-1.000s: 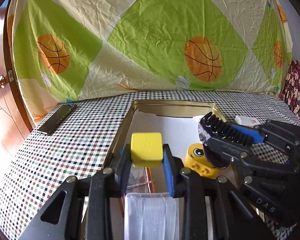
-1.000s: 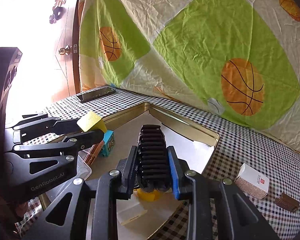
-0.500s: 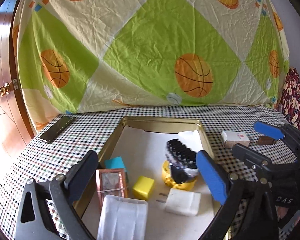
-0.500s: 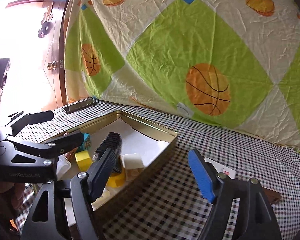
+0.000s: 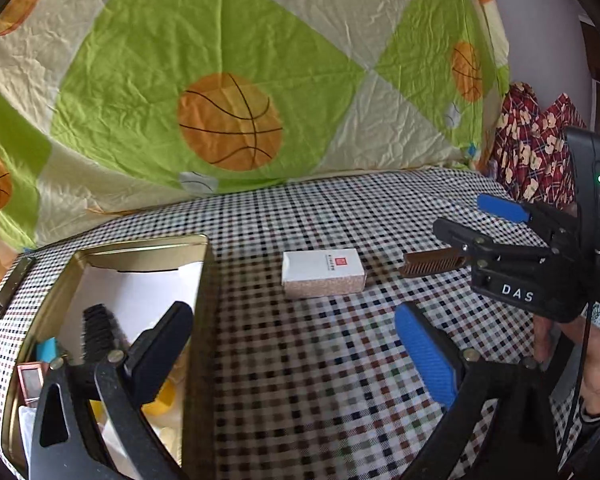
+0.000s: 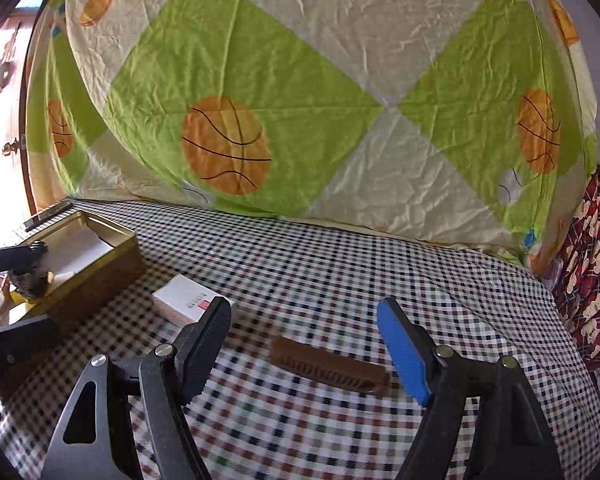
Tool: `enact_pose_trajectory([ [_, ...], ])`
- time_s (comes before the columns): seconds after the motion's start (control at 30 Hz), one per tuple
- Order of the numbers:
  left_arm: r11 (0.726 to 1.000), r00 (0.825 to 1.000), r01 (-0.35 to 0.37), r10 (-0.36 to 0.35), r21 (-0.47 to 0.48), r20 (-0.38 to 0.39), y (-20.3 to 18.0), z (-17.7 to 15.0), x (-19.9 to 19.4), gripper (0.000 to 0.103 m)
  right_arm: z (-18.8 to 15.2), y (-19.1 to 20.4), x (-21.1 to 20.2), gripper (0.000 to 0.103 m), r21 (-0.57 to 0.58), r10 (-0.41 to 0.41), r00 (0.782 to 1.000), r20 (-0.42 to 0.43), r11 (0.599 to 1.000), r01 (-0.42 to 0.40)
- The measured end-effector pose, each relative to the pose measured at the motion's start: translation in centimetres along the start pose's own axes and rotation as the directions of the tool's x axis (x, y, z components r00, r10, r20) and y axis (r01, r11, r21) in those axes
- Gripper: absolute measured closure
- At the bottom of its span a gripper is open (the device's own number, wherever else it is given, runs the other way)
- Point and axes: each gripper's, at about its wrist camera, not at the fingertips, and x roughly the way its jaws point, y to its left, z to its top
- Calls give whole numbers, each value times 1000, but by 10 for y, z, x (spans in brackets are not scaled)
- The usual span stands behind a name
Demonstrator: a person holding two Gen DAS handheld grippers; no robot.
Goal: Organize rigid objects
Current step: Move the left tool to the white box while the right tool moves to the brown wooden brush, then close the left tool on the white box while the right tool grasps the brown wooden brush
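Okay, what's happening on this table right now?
A person with a handheld gripper in each hand is sorting small items into a gold tin on a checkered tablecloth. The tin already holds a black brush and some small blocks. Both the left gripper and the right gripper are open and empty. A white box and a brown comb lie outside the tin; the right gripper is lined up over the comb.
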Motion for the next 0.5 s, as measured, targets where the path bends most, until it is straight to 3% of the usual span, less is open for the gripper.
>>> enact_pose_trajectory([
  [0.3, 1000, 992, 0, -3, -26, -125, -18, 15, 62, 1, 0, -11, 36, 26, -108, 116, 985, -129, 986, -130],
  [0.43, 998, 988, 40, -48, -52, -149, -17, 20, 80, 1, -7, -5, 46, 26, -148, 132, 974, -186, 976, -161],
  [0.5, 999, 985, 20, -25, -34, -168, -19, 22, 89, 1, -7, -2, 46, 26, -182, 130, 975, -181, 970, -164],
])
